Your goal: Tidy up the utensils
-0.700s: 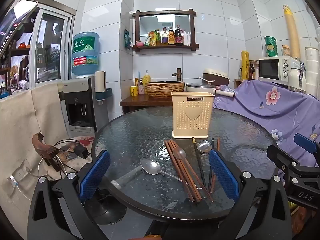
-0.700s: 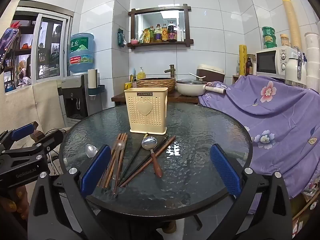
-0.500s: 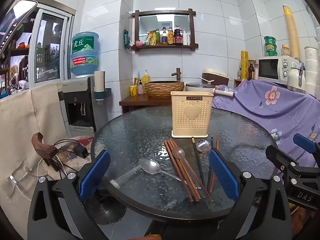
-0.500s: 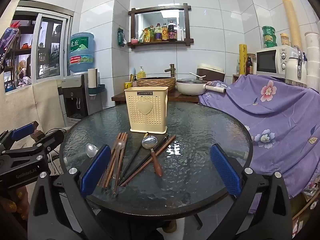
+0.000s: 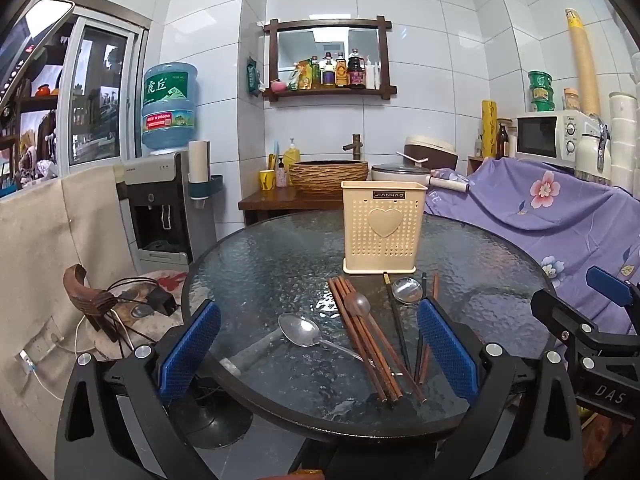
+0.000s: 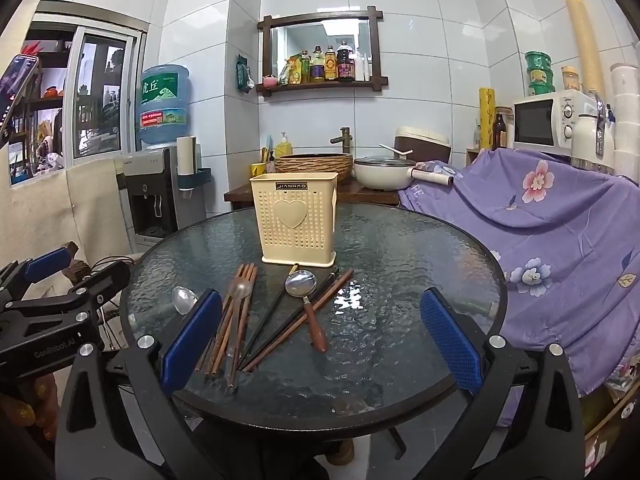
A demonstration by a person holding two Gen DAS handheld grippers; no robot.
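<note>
A home kitchen: white tiled walls, a shelf of sauce bottles (image 5: pixel 338 74) above a basin (image 5: pixel 328 174), with a microwave (image 5: pixel 550 136) to its right.

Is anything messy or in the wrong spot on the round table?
Yes. The chopsticks and spoons lie loose and crisscrossed on the glass table, in front of the cream holder instead of inside it. Nothing looks spilled or broken.

white tiled walls (image 5: pixel 420 80), wooden shelf (image 5: pixel 332 92), window (image 5: pixel 96 96) left, microwave (image 5: pixel 548 136) right.
</note>
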